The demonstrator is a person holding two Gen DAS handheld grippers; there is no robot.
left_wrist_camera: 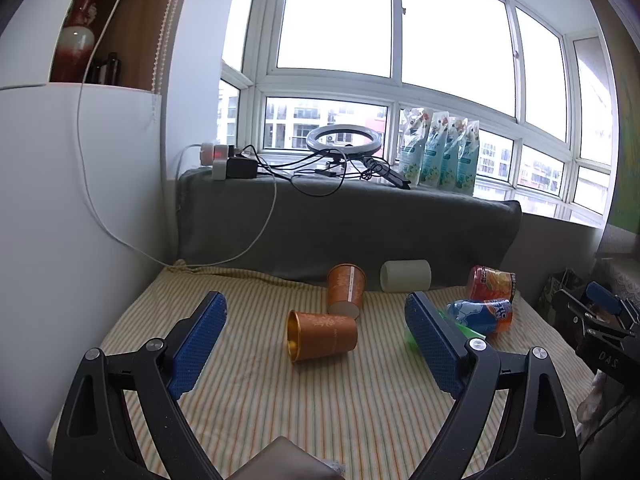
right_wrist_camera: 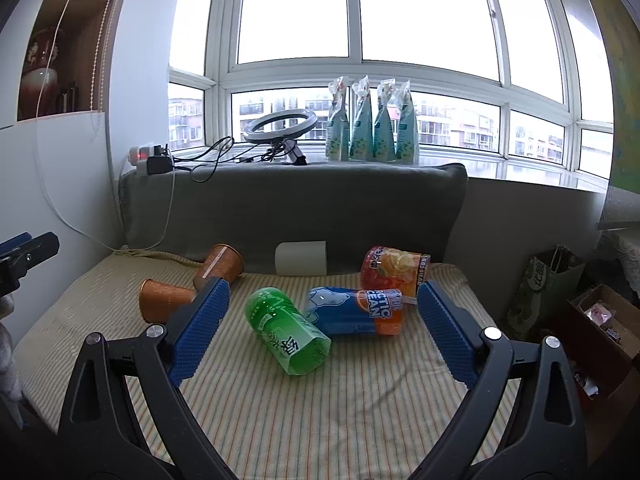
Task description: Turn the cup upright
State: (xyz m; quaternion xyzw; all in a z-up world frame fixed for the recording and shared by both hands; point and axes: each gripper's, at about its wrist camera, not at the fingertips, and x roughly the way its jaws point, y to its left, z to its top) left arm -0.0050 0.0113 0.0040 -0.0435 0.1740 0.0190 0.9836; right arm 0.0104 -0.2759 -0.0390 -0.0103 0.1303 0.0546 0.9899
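Several cups lie on their sides on a striped cloth (left_wrist_camera: 280, 400). In the left wrist view an orange cup (left_wrist_camera: 322, 339) lies between my open left gripper's (left_wrist_camera: 316, 320) fingers, mouth to the left, a little ahead of them. A second orange cup (left_wrist_camera: 345, 289) lies behind it, then a white cup (left_wrist_camera: 405, 275). In the right wrist view a green cup (right_wrist_camera: 287, 330), a blue-orange cup (right_wrist_camera: 356, 311) and a red-orange cup (right_wrist_camera: 394, 270) lie between my open right gripper's (right_wrist_camera: 322, 300) fingers. Both grippers are empty.
A grey cushion (left_wrist_camera: 348, 220) backs the cloth. On the sill stand a ring light (left_wrist_camera: 343, 140), cables, a power strip (left_wrist_camera: 218, 154) and several pouches (left_wrist_camera: 440, 152). A white cabinet (left_wrist_camera: 80, 200) stands at left. A paper bag (right_wrist_camera: 548, 284) and a box (right_wrist_camera: 600, 320) stand at right.
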